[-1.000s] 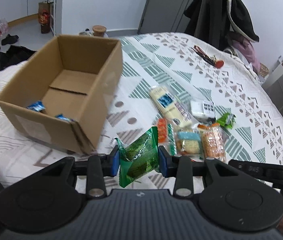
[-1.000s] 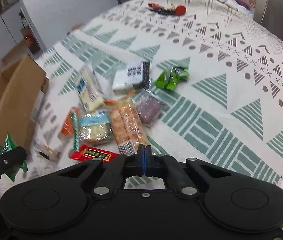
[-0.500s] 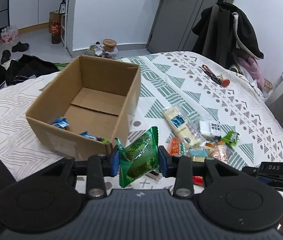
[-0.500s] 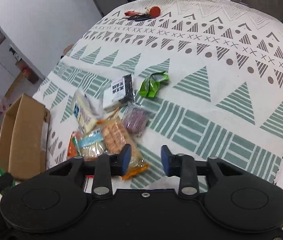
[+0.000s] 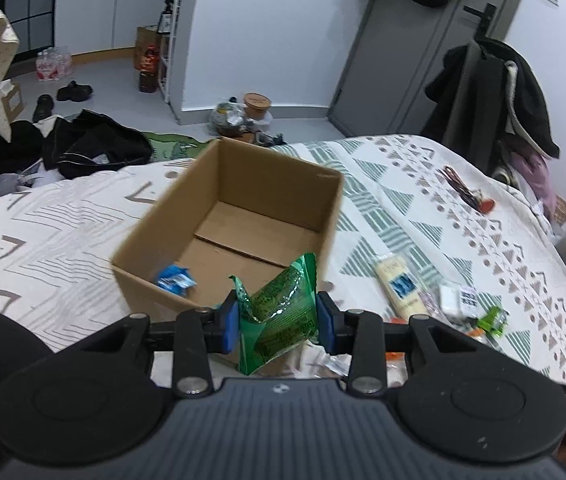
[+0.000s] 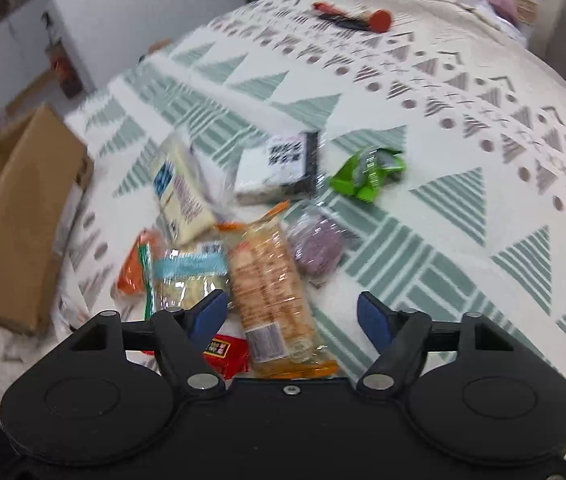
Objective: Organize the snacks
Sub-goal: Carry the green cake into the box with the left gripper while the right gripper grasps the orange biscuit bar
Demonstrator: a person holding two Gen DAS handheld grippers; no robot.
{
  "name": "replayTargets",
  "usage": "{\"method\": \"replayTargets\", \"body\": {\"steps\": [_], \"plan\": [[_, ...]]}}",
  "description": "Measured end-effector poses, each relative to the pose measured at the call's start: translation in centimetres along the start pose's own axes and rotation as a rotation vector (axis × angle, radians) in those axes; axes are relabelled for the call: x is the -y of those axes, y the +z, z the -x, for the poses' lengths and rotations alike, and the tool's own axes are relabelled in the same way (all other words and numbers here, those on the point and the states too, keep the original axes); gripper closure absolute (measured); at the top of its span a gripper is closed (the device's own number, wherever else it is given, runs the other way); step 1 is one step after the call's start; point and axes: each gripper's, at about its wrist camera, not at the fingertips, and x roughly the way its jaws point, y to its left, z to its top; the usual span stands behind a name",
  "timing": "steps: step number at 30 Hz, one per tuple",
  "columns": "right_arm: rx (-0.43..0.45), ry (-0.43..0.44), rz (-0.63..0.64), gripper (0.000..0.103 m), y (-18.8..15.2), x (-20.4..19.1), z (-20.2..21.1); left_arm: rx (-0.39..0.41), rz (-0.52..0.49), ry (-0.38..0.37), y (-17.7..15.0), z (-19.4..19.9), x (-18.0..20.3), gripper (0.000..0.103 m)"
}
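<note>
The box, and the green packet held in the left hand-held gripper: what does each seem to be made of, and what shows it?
Box: plain brown cardboard, matt, with folded bottom flaps. Green packet: probably thin plastic film, glossy; it crinkles and catches highlights.

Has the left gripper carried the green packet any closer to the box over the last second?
Yes. The left gripper, shut on the green snack packet, has risen and shifted toward the cardboard box; the packet now overlaps the box's near rim and opening.
</note>
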Motion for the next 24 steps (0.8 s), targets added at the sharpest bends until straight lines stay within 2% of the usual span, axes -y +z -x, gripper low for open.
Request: {"method": "replayTargets", "body": {"steps": [1, 2, 3, 6, 16, 24], "plan": [[-0.016, -0.001, 0.016, 0.059, 0.0, -0.4, -0.4, 0.003, 0.007, 0.009, 0.2, 0.0, -0.4, 0.065], [-0.030, 0.002, 0.021, 0.066, -0.1, -0.6, -0.6, 0.006, 0.012, 0.015, 0.4, 0.1, -0.8, 0.065], [-0.024, 0.000, 0.027, 0.068, -0.1, -0.9, -0.6, 0.011, 0.019, 0.022, 0.7, 0.1, -1.2, 0.065], [0.005, 0.004, 0.051, 0.069, 0.0, -1.6, 0.3, 0.022, 0.035, 0.040, 1.4, 0.2, -2.2, 0.065], [0.095, 0.076, 0.002, 0.070, 1.4, -3.0, 3.4, 0.051, 0.046, 0.053, 3.1, 0.6, -4.1, 0.065], [0.182, 0.179, -0.023, 0.070, 2.9, -5.7, 6.5, 0.053, 0.050, 0.062, 4.1, 0.2, -5.2, 0.065]]}}
